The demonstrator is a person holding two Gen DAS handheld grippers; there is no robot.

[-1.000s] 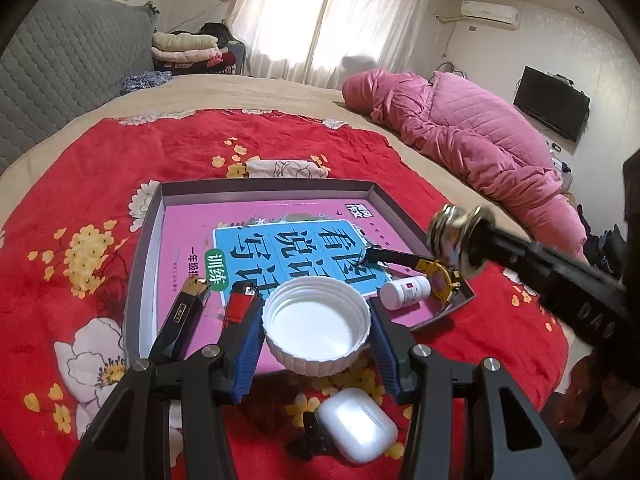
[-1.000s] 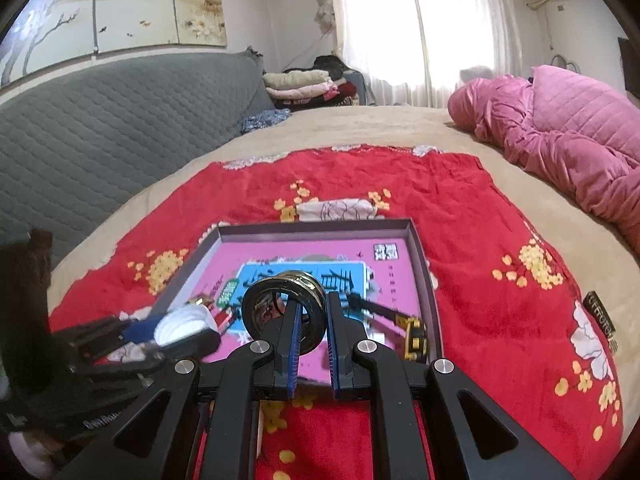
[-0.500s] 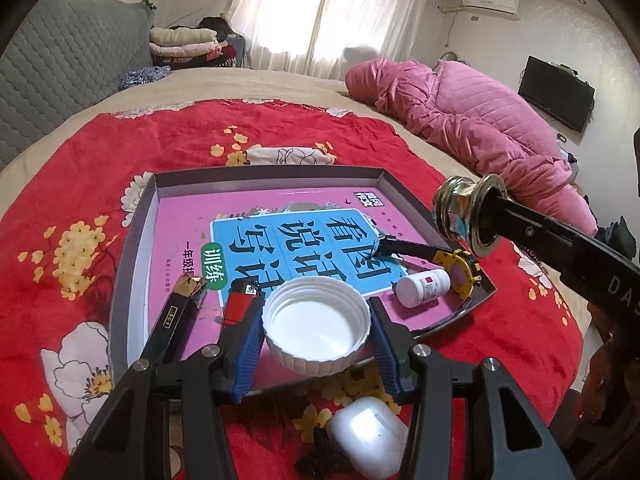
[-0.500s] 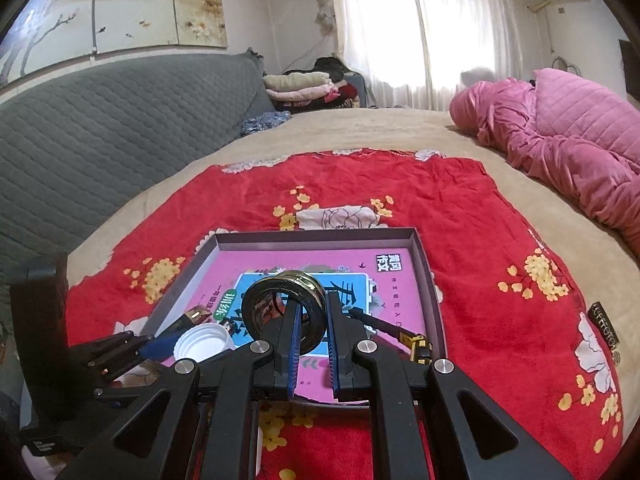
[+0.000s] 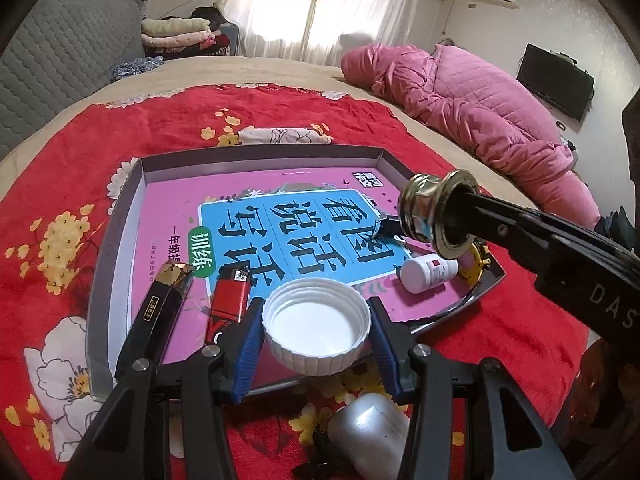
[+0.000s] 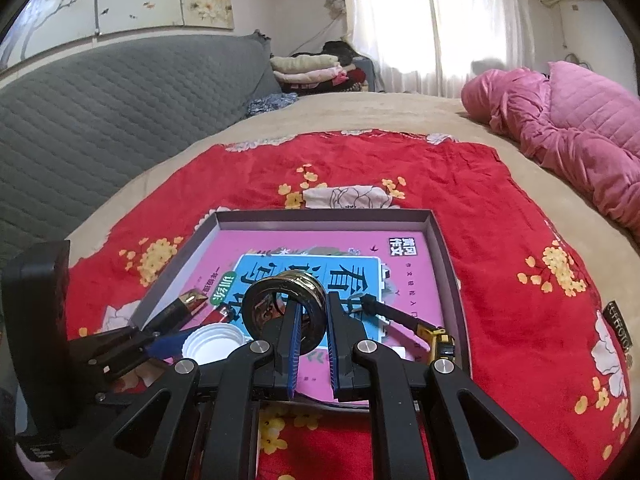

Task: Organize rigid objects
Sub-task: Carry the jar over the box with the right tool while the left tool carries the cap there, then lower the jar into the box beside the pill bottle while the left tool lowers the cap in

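So the grey tray [image 5: 120, 248] sits on a red floral cloth [image 5: 80, 152] spread over the bed, with a low raised rim all round, and a pink-and-blue book [image 5: 280, 216] covers nearly its whole floor. The far half of the tray, out past both sets of jaws, is basically just open book cover, so that's where the free room is; the near strip is the crowded bit. The left gripper [image 5: 316, 332] has its jaws about half open and clamped on a white plastic cap [image 5: 316, 326], blue pads pressed on either side of its ribbed wall, open side facing up, hanging over the tray's near rim. Just left of those jaws a red lighter [image 5: 228, 300] and a black-and-gold stick-shaped item [image 5: 160, 308] lie in the tray, close together. Below the jaws, on the cloth outside the rim, there's a white earbud case [image 5: 372, 432]. The right gripper [image 6: 312, 320] is squeezed almost fully closed on the wall of a shiny gold metal ring-shaped part [image 6: 280, 308], held up above the book. Past it toward the tray's right-hand corner sit a small white bottle [image 5: 428, 274] on its side and a yellow-and-black utility knife [image 6: 416, 328] near the rim.
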